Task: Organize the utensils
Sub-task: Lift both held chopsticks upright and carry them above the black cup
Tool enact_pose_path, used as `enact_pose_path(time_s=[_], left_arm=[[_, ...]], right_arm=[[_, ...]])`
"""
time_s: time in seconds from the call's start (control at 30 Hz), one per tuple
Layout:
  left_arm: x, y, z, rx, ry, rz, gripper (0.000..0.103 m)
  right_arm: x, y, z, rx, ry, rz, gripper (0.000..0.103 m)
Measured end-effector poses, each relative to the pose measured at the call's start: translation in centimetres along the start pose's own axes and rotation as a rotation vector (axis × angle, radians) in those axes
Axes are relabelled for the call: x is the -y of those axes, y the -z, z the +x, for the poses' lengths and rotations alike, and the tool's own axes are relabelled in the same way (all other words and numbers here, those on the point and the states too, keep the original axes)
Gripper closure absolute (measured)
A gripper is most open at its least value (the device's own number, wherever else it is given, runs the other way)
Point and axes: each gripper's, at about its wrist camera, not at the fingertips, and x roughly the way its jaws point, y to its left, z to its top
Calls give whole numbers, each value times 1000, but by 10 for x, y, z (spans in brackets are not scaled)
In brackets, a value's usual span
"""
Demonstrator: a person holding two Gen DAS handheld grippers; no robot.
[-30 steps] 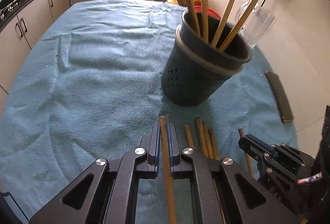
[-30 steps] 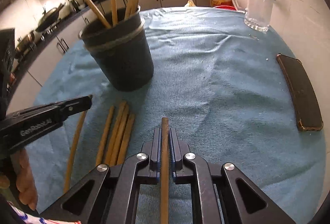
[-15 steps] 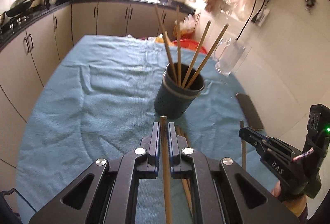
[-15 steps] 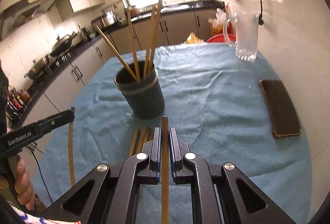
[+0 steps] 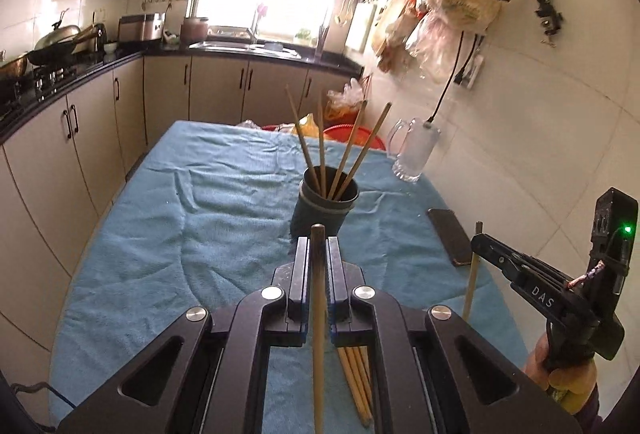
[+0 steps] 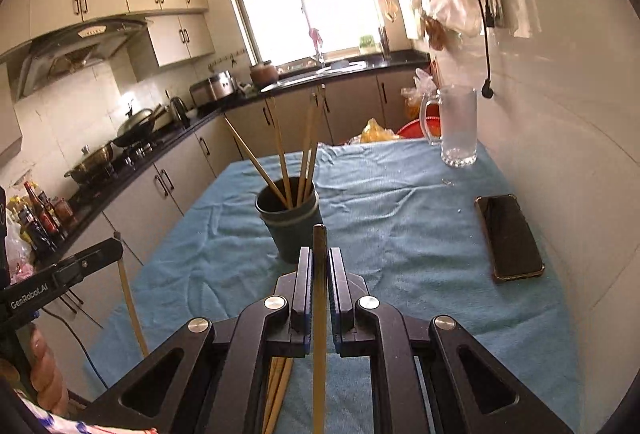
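Observation:
A dark round holder [image 5: 326, 208] [image 6: 290, 224] stands mid-table on the blue cloth with several wooden chopsticks leaning in it. My left gripper [image 5: 318, 248] is shut on one chopstick [image 5: 319, 334], raised well above the cloth and short of the holder. My right gripper [image 6: 319, 254] is shut on another chopstick [image 6: 319, 346], also held high. Each gripper shows in the other's view: the right one [image 5: 480, 240] with its chopstick [image 5: 472, 274], the left one [image 6: 114, 246] with its chopstick [image 6: 130, 302]. Loose chopsticks [image 5: 356, 378] [image 6: 278, 390] lie on the cloth below.
A phone [image 5: 450, 236] [image 6: 510, 236] lies at the right side of the table near the tiled wall. A glass mug [image 5: 416, 150] [image 6: 458, 126] stands at the far right corner. Kitchen counters [image 5: 72, 74] with pans run along the left and back.
Both grippers have risen and drawn back from the holder, each carrying its chopstick; the holder now looks smaller and farther, and more of the kitchen shows.

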Motion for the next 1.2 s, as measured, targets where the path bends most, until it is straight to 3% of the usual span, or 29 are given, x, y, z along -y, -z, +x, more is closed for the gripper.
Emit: enact_pose_path(time_s=[0.43,0.93,1.2], left_arm=[[12,-9,-45,97,5,12,97],[16,-39,-44,120,9,47,97],[20,-74,-48,155,39,57,97]], right_arm=[[-7,-8,-29,82,2,-21,96],[-10,-38,-30,128,-3,-43,96],[-20,-69,-29,167,-11,-72,96]])
